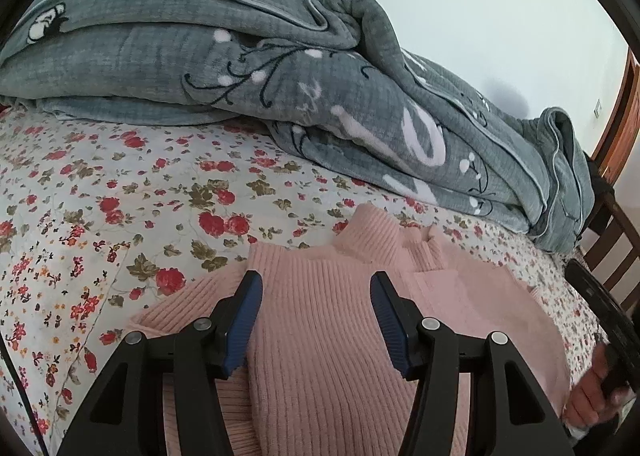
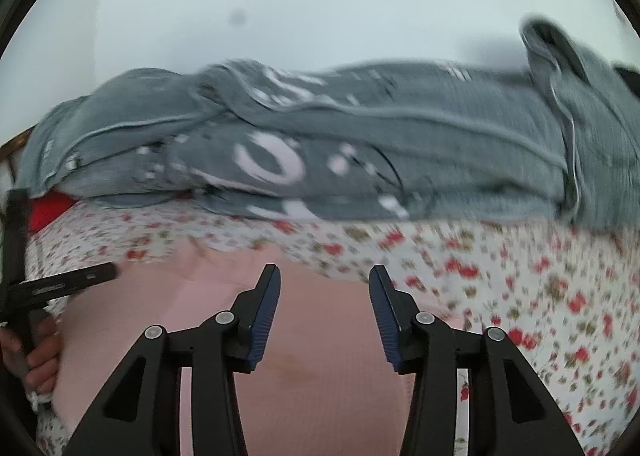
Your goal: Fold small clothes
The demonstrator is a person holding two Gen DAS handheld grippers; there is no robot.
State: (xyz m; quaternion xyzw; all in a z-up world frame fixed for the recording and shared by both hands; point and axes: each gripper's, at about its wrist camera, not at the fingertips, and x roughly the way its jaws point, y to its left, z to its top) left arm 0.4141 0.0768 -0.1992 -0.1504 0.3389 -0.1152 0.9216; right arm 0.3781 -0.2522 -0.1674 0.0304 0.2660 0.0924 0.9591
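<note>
Pink ribbed-knit sweater [image 1: 320, 328] lies flat on the bed's floral cotton sheet [image 1: 100, 191], high collar pointing away from me toward the heaped grey-green plush blanket [image 1: 240, 67]. A sleeve looks laid across the chest already, so I judge the fold partly made. My left claw [image 1: 316, 320] hovers over the sweater's middle, blue ribbed pads spread, nothing between them; the knit shows clear through the gap. My right claw [image 2: 324, 316] is likewise spread and empty above the same pink knit [image 2: 320, 376]; that view is smeared, so the cloth's texture there is unreadable. Both claws hang free of the garment, which I take to mean a fold has been set down and the next hold is not yet chosen. Edges: the sweater's left border sits well inside the sheet, with wide bare floral ground on that side. Far side is tighter, the collar lying near the blanket's hem. On the right a narrow strip of sheet, then a dark wooden chair [image 1: 612, 240] beyond the bed edge. Best room for sweeping cloth is leftward and toward me.
</note>
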